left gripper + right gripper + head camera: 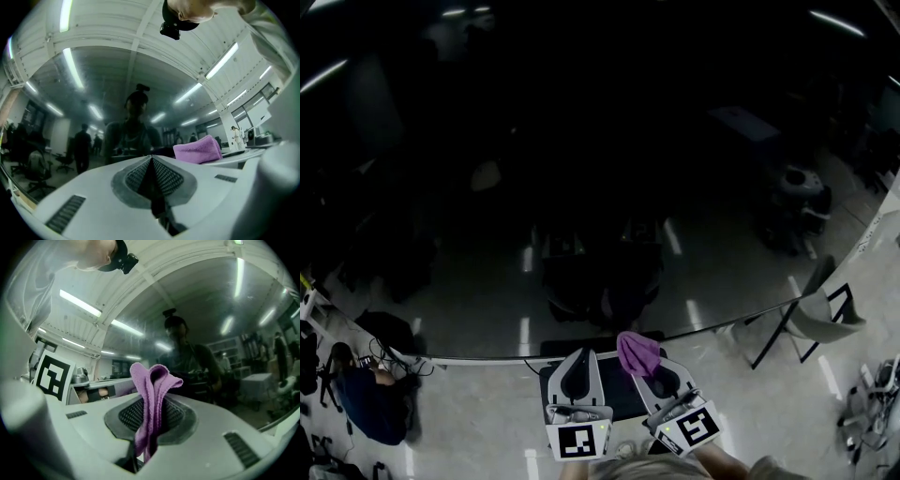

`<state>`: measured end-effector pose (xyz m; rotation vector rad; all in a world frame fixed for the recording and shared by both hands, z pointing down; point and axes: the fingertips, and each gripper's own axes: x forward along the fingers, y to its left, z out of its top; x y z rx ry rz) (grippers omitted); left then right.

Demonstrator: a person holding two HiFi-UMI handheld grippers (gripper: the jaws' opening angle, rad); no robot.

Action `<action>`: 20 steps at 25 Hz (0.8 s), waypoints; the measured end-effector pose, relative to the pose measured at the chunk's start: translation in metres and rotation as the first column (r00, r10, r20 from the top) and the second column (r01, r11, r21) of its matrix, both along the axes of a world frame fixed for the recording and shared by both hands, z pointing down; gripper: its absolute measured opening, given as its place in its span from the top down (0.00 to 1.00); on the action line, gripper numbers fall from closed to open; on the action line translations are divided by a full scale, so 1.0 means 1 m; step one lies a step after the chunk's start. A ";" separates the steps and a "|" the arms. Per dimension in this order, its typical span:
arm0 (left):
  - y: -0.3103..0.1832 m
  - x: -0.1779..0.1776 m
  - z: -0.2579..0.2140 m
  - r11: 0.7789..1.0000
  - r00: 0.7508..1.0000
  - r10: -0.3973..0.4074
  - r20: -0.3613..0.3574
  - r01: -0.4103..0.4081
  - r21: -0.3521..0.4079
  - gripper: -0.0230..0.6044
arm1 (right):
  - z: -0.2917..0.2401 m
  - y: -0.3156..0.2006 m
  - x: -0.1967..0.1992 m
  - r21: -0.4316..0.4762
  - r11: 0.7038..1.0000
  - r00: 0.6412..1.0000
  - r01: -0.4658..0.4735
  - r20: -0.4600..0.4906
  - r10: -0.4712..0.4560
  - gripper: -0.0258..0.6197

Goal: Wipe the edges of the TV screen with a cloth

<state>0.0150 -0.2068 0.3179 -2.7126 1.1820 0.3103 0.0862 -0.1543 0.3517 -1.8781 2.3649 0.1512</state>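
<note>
Below the TV [581,187] edge, pinches cloth [151,390] in right gripper [149,425] jaws, presses left gripper [151,164] jaws together, empty; could scrape TV with hard jaws, given little cloth protruding.

Right gripper [151,420] front and centre, jaws clamped tight on the purple cloth [152,390]. The cloth is pinched in a fold between the dark ribbed pads [130,414]. Its loops stand upright above them, and a short end hangs down below. Ahead, the dark TV screen [234,296] fills the upper right, mirroring strip lights [228,325] and a person [187,357] with a camera on the head. Off to the left sits a black-and-white marker cube [49,373].
</note>
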 end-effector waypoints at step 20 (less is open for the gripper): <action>0.138 0.285 0.032 0.935 0.937 0.347 -0.029 -0.349 -0.060 0.94 | 0.030 0.143 0.282 -0.018 0.962 0.963 -0.271 0.004 0.271 0.88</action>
